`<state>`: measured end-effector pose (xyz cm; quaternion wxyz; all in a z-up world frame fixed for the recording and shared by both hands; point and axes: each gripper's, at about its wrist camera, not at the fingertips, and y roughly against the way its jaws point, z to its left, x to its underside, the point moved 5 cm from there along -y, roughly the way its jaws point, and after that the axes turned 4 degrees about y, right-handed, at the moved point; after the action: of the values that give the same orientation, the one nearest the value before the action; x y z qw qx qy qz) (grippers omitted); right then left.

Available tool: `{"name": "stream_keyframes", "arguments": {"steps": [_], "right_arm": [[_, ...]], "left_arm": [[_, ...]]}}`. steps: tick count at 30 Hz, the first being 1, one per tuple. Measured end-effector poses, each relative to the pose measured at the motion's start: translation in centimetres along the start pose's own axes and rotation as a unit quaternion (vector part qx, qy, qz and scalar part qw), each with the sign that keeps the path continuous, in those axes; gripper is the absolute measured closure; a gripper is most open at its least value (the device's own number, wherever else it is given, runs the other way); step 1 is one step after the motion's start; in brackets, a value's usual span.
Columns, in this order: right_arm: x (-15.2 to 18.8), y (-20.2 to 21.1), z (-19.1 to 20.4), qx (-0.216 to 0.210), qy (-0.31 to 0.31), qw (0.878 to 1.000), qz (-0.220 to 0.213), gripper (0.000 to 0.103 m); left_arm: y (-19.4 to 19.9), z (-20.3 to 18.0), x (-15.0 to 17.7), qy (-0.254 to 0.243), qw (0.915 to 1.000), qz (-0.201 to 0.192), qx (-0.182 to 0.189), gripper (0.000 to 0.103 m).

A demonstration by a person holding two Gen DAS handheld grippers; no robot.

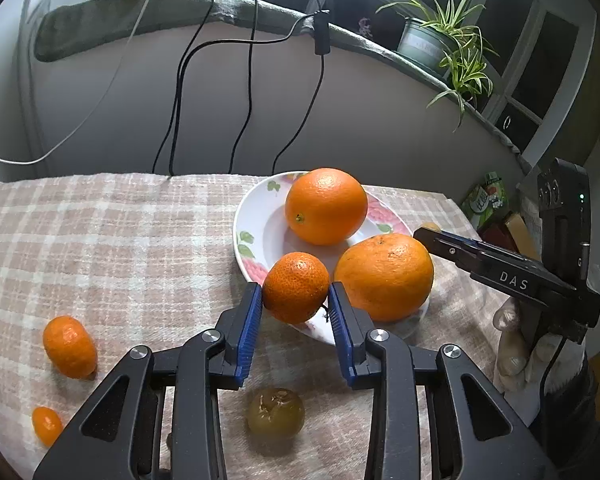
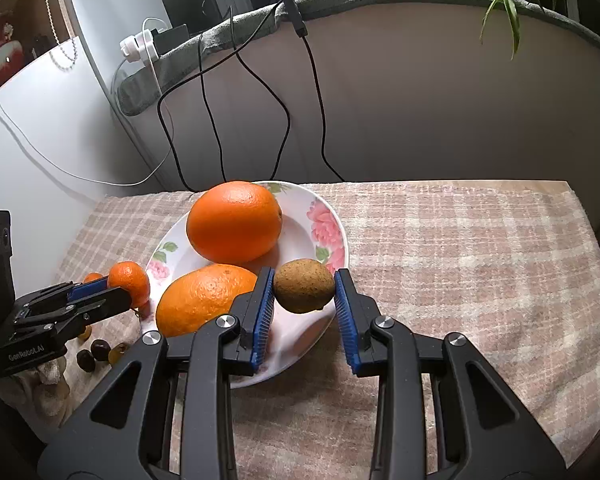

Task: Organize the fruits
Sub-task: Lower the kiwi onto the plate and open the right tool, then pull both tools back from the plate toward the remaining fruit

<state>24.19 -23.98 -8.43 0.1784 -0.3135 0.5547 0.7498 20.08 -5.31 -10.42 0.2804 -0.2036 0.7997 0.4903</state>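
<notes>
A white flowered plate (image 1: 256,224) (image 2: 332,236) on the checked cloth holds two big oranges (image 1: 326,205) (image 1: 384,276) (image 2: 234,221) (image 2: 200,296). My left gripper (image 1: 296,308) is shut on a small mandarin (image 1: 296,286) (image 2: 130,282) at the plate's near rim. My right gripper (image 2: 304,308) is shut on a brown kiwi (image 2: 304,285) over the plate's right side; it shows from the side in the left wrist view (image 1: 432,236).
On the cloth lie a mandarin (image 1: 70,346), a kumquat (image 1: 46,426) and a brownish-green fruit (image 1: 275,412). Small dark fruits (image 2: 100,350) lie left of the plate. Cables (image 1: 244,100) hang down the wall behind. A potted plant (image 1: 440,40) stands on the sill.
</notes>
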Motion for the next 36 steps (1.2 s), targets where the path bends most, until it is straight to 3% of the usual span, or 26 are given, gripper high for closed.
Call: {"name": "stream_keyframes", "arguments": {"steps": [8,10,12,15,17,21,26,36], "right_arm": [[-0.1,-0.1,0.0,0.001,0.000,1.000,-0.003,0.071],[-0.1,-0.1,0.0,0.001,0.000,1.000,-0.002,0.070],[-0.1,0.0,0.1,0.002,0.002,1.000,-0.004,0.050],[-0.4,0.4,0.2,0.005,0.004,1.000,-0.015,0.040],[-0.5,0.6,0.3,0.003,0.004,1.000,-0.018,0.032],[-0.6,1.2,0.6,0.003,0.008,1.000,-0.029,0.019],[-0.7,1.7,1.3,0.005,0.019,0.999,-0.034,0.018],[-0.7,3.2,2.7,0.003,0.031,0.998,-0.046,0.018]], "left_arm": [[0.0,-0.4,0.0,-0.004,1.0000,-0.001,0.001,0.070],[0.0,-0.5,-0.1,-0.005,1.0000,-0.002,0.001,0.062],[0.2,-0.5,-0.2,-0.005,1.0000,-0.007,0.001,0.056],[0.5,-0.6,-0.4,-0.007,0.9999,-0.013,0.000,0.051],[0.7,-0.6,-0.4,-0.007,0.9998,-0.017,-0.001,0.040],[1.0,-1.0,-0.3,-0.014,0.9996,-0.021,-0.007,0.031],[1.5,-1.8,-0.2,-0.034,0.9986,-0.032,-0.023,0.023],[2.9,-2.4,0.0,-0.045,0.9972,-0.047,-0.036,0.023]]}}
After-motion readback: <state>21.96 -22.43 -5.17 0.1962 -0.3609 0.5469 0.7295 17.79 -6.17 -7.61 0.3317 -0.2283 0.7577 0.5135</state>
